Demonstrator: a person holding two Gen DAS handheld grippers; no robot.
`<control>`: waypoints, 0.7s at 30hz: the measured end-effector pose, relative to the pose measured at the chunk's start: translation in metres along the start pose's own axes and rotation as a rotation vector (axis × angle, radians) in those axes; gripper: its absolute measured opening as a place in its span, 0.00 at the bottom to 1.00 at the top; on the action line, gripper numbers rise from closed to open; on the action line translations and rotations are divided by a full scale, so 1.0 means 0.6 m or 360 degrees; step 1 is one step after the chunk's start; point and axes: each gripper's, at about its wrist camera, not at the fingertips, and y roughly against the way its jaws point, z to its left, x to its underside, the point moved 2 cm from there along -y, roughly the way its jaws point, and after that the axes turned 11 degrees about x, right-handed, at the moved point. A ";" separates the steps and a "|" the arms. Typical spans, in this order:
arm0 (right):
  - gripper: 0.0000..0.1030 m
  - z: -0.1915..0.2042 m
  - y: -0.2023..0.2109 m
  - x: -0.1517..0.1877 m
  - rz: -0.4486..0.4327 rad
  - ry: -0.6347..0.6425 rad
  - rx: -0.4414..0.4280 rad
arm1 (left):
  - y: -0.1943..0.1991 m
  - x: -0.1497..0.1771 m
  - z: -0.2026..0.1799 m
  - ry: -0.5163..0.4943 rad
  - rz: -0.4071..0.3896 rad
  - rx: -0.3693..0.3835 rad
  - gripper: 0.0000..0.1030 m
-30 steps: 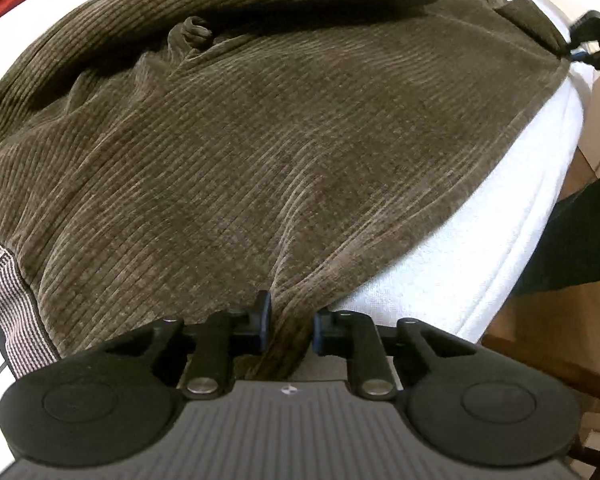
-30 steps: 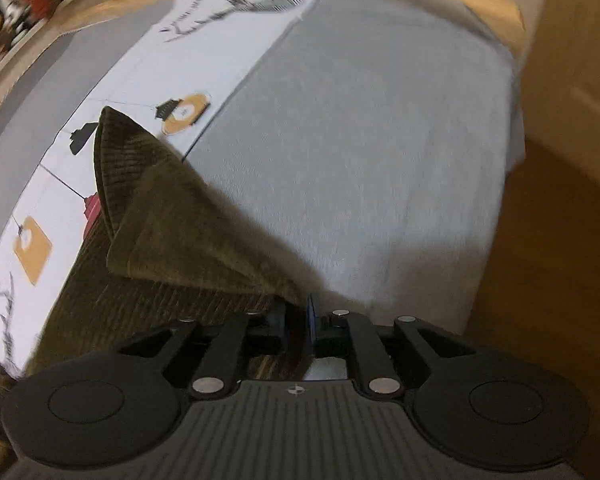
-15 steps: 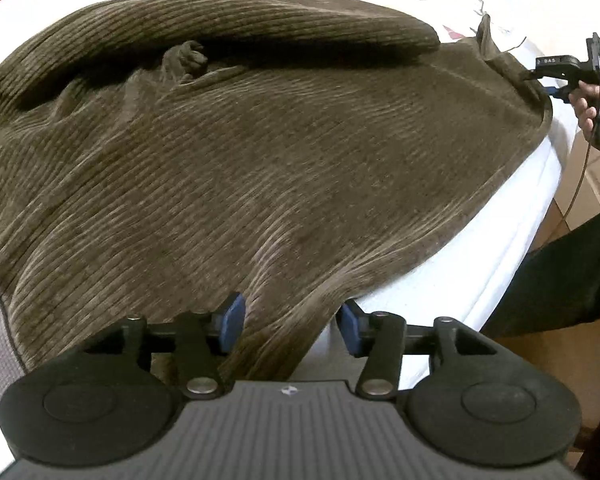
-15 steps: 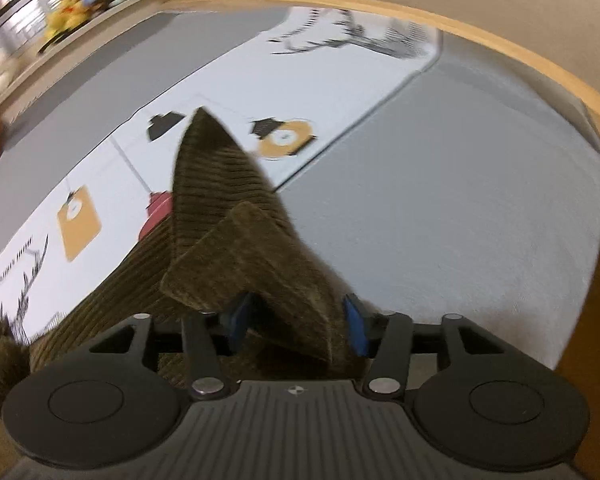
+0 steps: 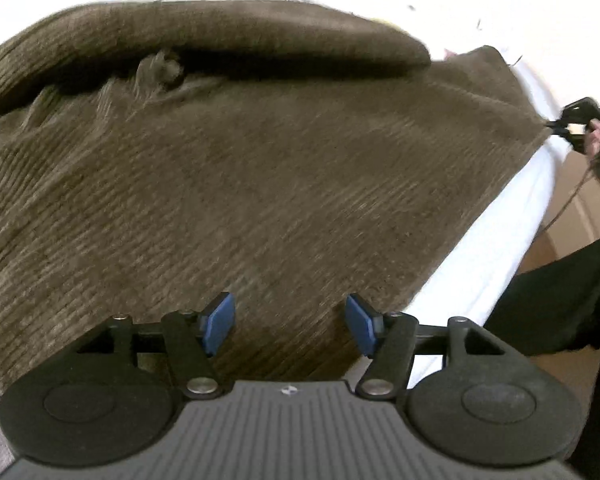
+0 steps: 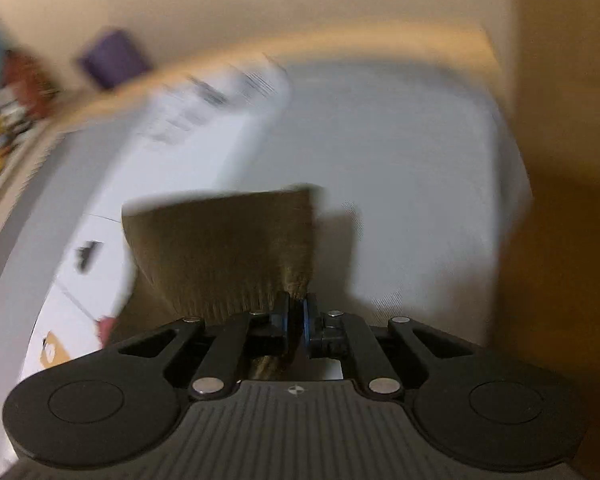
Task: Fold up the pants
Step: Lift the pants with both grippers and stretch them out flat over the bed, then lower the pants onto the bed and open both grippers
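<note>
- The pants [image 5: 260, 184], brown corduroy, lie spread over a white bed [image 5: 496, 240] and fill most of the left wrist view; the visible cloth runs long from about 8 o'clock to 2 o'clock, narrowing to a corner at 2 o'clock; the cord ribs slant the same way
- A rolled fold [image 5: 228, 36] of the same cloth crosses the top from 10 o'clock to 1 o'clock, with a small bunched knot [image 5: 160, 68] just under it
- Left gripper [image 5: 290, 320]: jaws have just been opening and stand well apart; the blue pads [image 5: 220, 322] flank the near edge of the pants without pressing on it
- Right gripper [image 6: 296, 312]: jaws have just been closing and are pinched together on a corner of the pants [image 6: 228, 248]; the flap stands up from the pads toward 11 o'clock, its top edge near level; the view is blurred
- In the left wrist view the right gripper [image 5: 556, 124] shows at 2 o'clock, at the far corner of the cloth, held by a hand [image 5: 598, 136]
- Behind the flap lie grey bedding [image 6: 400, 184] and a white patterned sheet [image 6: 100, 280], with a wooden bed rim [image 6: 340, 44] at 12 o'clock
</note>
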 end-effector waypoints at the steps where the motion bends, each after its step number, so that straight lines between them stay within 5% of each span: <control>1: 0.07 -0.014 -0.011 0.002 0.0074 -0.0050 0.0047 | -0.005 0.004 0.001 -0.0008 0.0038 -0.0025 0.65; 10: 0.07 0.015 0.008 0.016 0.0013 0.0073 0.0250 | -0.013 0.048 0.006 -0.0114 0.0212 -0.0059 0.59; 13: 0.14 0.025 0.019 0.021 -0.0002 0.0058 0.0346 | 0.002 0.065 0.013 -0.0106 0.0198 -0.0043 0.56; 17: 0.39 0.055 0.064 0.031 -0.0211 0.0133 0.0449 | 0.074 0.067 0.053 0.0071 -0.0116 -0.0012 0.54; 21: 0.39 0.101 0.118 0.062 -0.0328 0.0187 0.0231 | 0.155 0.081 0.130 0.0346 -0.0429 -0.0195 0.54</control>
